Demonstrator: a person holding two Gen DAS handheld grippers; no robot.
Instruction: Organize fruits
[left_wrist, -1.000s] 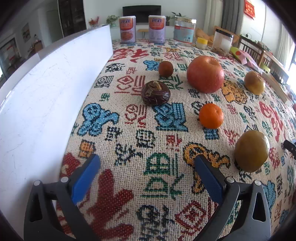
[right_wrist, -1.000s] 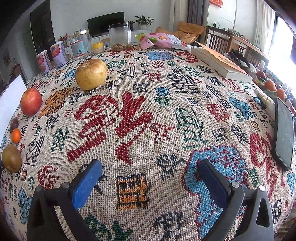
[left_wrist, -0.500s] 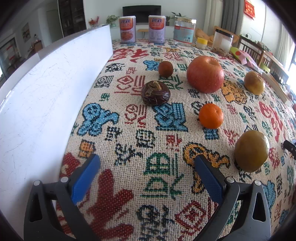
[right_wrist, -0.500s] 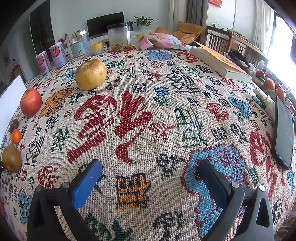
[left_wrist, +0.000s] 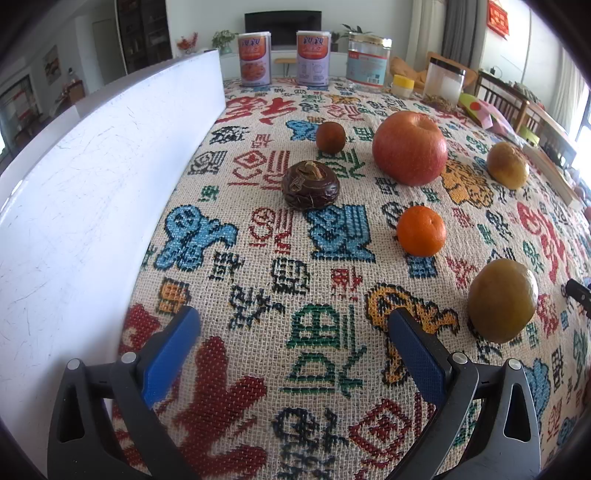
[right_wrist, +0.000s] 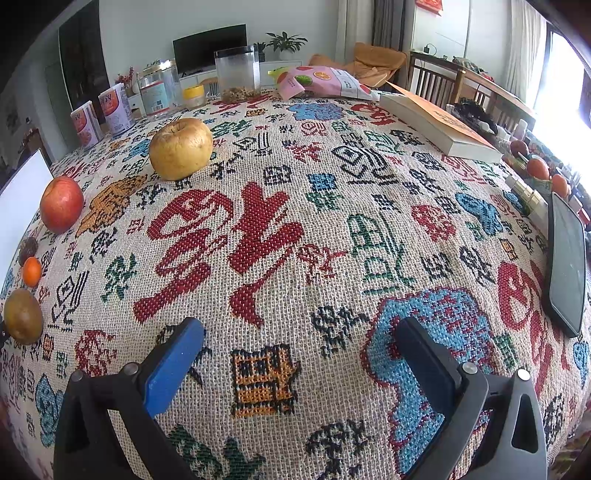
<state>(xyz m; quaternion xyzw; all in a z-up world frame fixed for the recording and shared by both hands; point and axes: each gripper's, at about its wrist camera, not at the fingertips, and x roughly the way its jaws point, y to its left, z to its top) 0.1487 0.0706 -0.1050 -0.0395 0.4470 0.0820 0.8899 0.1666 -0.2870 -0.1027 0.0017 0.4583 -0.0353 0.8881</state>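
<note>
Fruits lie on a patterned tablecloth. In the left wrist view: a red apple (left_wrist: 409, 148), an orange mandarin (left_wrist: 421, 231), a green-brown round fruit (left_wrist: 502, 305), a dark wrinkled fruit (left_wrist: 310, 185), a small brown fruit (left_wrist: 330, 137) and a yellow apple (left_wrist: 507, 170). My left gripper (left_wrist: 291, 325) is open and empty, short of the fruits. My right gripper (right_wrist: 299, 336) is open and empty over bare cloth. The yellow apple (right_wrist: 181, 148), red apple (right_wrist: 61, 204), mandarin (right_wrist: 31, 271) and green-brown fruit (right_wrist: 22, 316) show at the right wrist view's left.
A white board (left_wrist: 85, 177) stands along the table's left side. Cans (left_wrist: 254, 63) and jars (left_wrist: 367, 66) line the far edge. A book (right_wrist: 439, 127), a snack bag (right_wrist: 325, 82) and a phone (right_wrist: 567, 262) lie at the right.
</note>
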